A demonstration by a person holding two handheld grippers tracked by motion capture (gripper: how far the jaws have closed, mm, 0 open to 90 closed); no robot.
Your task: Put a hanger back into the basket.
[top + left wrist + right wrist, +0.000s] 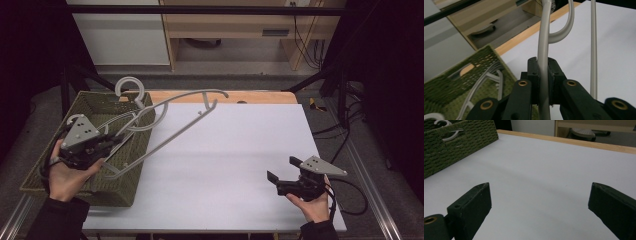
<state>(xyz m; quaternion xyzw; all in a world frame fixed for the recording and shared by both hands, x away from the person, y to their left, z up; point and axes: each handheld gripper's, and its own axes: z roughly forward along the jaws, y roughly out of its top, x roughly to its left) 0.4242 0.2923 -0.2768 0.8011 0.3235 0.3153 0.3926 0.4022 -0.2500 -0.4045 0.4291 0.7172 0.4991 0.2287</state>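
A grey plastic hanger [175, 131] hangs tilted in the air, reaching from the green woven basket [95, 102] out over the white tabletop [240, 150], with its hook [131, 87] above the basket's far rim. My left gripper [117, 140] is shut on the hanger; in the left gripper view the pads clamp its grey bar [543, 50] on both sides. More grey hangers [486, 77] lie in the basket [481, 57]. My right gripper [283, 168] stands open, nothing in it, low over the table's right front. In the right gripper view its jaws [539, 192] stand wide apart.
The basket [461, 147] sits at the table's left edge, partly over the side, with a hanger hook [451, 135] showing in its near wall. A wooden strip [260, 96] borders the far edge. Cables and metal frame legs stand to the right of the table.
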